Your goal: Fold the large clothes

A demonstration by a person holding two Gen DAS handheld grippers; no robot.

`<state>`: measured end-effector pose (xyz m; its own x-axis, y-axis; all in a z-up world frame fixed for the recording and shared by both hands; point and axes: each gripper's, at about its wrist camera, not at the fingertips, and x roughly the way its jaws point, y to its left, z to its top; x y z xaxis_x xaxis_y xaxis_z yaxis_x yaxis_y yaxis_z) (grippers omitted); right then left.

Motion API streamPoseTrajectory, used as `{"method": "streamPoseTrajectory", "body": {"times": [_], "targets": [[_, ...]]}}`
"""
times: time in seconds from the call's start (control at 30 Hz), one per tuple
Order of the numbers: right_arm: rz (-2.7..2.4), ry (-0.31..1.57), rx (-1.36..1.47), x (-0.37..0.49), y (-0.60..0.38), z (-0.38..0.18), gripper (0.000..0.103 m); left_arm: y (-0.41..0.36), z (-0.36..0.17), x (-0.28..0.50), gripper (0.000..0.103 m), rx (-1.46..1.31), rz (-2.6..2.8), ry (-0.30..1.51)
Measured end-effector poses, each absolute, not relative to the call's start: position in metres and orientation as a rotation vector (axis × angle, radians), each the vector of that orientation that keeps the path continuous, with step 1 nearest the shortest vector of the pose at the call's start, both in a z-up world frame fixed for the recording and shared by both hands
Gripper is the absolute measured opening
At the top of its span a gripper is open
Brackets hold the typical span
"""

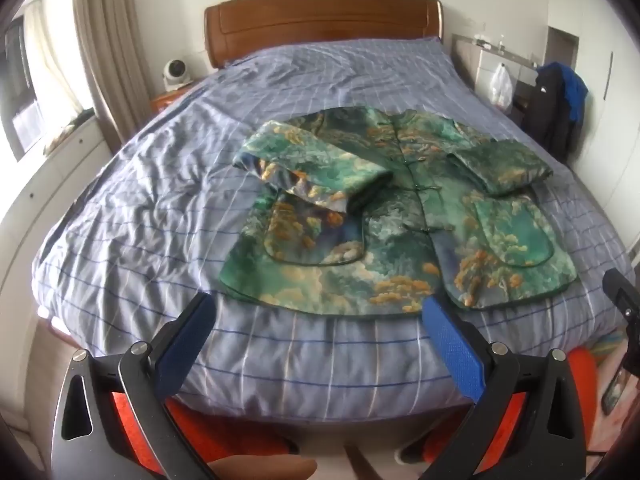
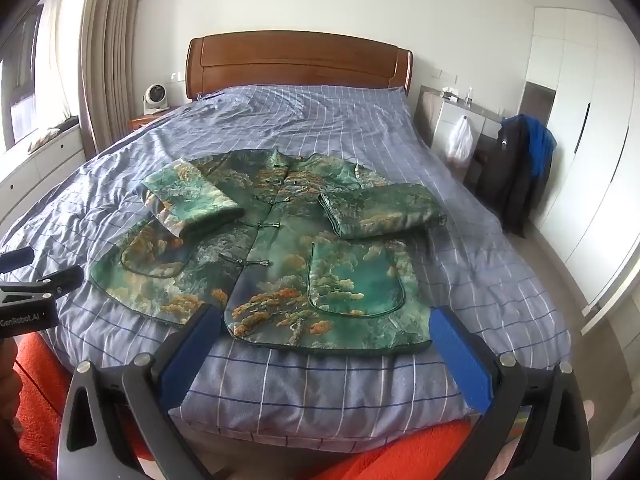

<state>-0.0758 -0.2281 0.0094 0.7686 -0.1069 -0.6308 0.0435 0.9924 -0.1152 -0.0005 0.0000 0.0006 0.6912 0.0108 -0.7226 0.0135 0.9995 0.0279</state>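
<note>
On the bed: the green jacket (image 1: 400, 216) is lying flat on the blue checked blanket (image 1: 140, 208), front side up, near the foot end.
Sleeves: both are lying folded in across the chest, the left sleeve (image 1: 308, 172) on one side and the right sleeve (image 2: 380, 210) on the other.
Long way: the jacket is running from its collar, up by the wooden headboard (image 1: 320, 20), down to its bottom hem (image 2: 320, 348), which is lying closest to the grippers.
Which way from the grippers: the jacket is sitting just ahead of and below both of them, so I think the next reach is going forward and down to the hem.
Left gripper (image 1: 318, 316): its blue fingers are standing wide apart, holding nothing, hanging over the hem's left half.
Right gripper (image 2: 326, 328): it is spread wide too, holding nothing, hanging over the hem's right half.
Who is nearer: each one is looking about equally near to its own hem corner.
Touching: neither one is touching the cloth.
</note>
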Motion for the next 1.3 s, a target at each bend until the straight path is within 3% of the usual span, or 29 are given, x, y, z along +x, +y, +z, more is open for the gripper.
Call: {"method": "streamPoseTrajectory", "body": {"times": [1.3], "targets": [[-0.067,0.742,-0.075,-0.065,-0.221,-0.004,0.103,0.0,-0.006,0.003,0.103,0.087,0.019,0.824]]}}
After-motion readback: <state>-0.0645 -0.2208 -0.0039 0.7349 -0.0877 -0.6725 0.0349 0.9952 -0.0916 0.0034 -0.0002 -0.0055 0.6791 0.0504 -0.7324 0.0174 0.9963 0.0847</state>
